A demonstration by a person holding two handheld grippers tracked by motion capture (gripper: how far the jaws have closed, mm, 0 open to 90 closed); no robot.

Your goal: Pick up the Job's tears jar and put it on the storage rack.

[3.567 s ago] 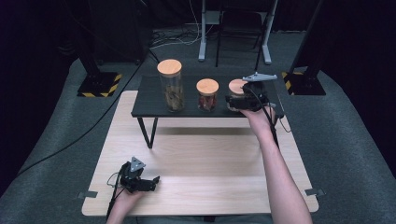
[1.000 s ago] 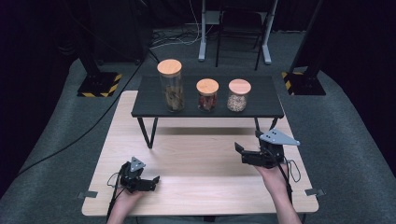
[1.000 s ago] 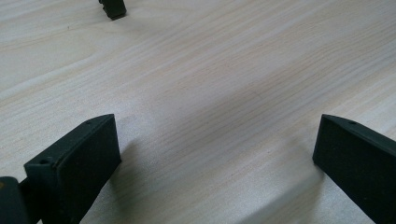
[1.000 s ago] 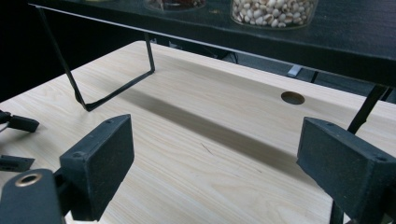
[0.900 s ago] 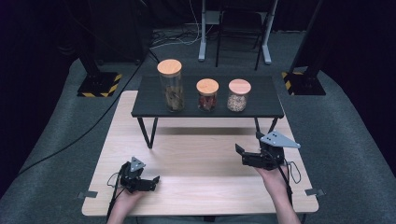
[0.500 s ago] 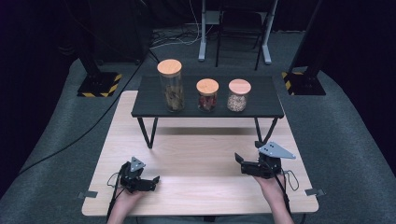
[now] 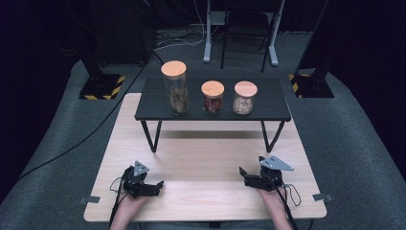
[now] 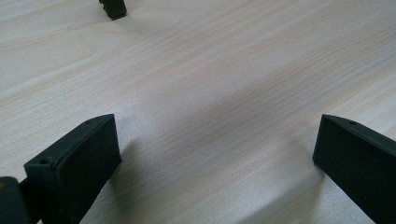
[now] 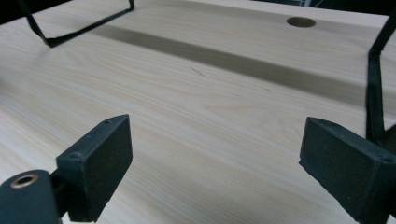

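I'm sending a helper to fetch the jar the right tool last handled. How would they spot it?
On the wooden table stands a low black shelf with three cork-lidded jars in a row. Take the rightmost jar: short like the middle jar, but filled with pale grains, not dark red pieces.

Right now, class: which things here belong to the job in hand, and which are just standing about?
Job in hand: right gripper, open, low over the wooden table; right-hand jar on the black shelf.

Standing about: left gripper, open; tall jar; middle jar; floor stands.
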